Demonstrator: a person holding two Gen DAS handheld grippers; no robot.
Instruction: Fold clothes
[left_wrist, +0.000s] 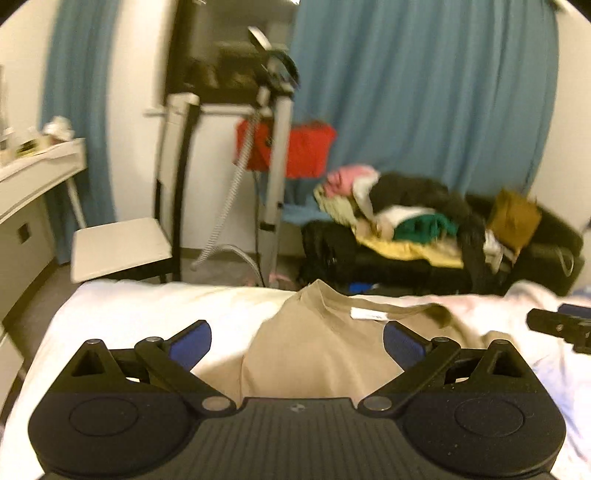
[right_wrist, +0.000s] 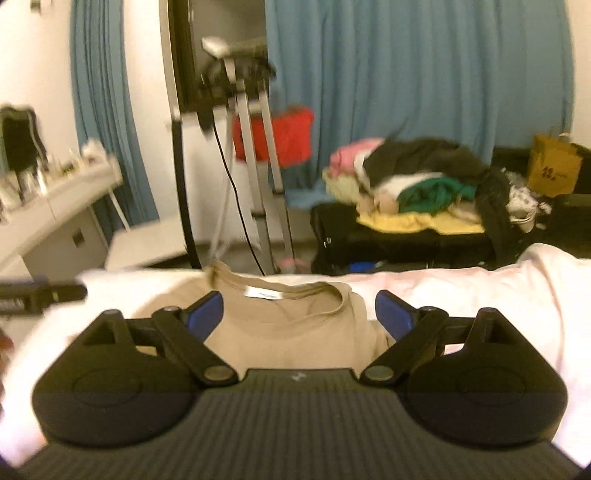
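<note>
Here both grippers' fingers (left_wrist: 192, 341) (right_wrist: 393, 317) spread wide, empty, above the tan shirt (left_wrist: 317, 354).

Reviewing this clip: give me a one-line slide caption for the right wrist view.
Open right gripper poised over the collar of a beige T-shirt on a white bed.

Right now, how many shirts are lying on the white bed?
1: a beige cotton T-shirt lies spread on the white bed sheet, collar toward the far edge, between both open tongs. Others could be hidden below the cameras.
</note>
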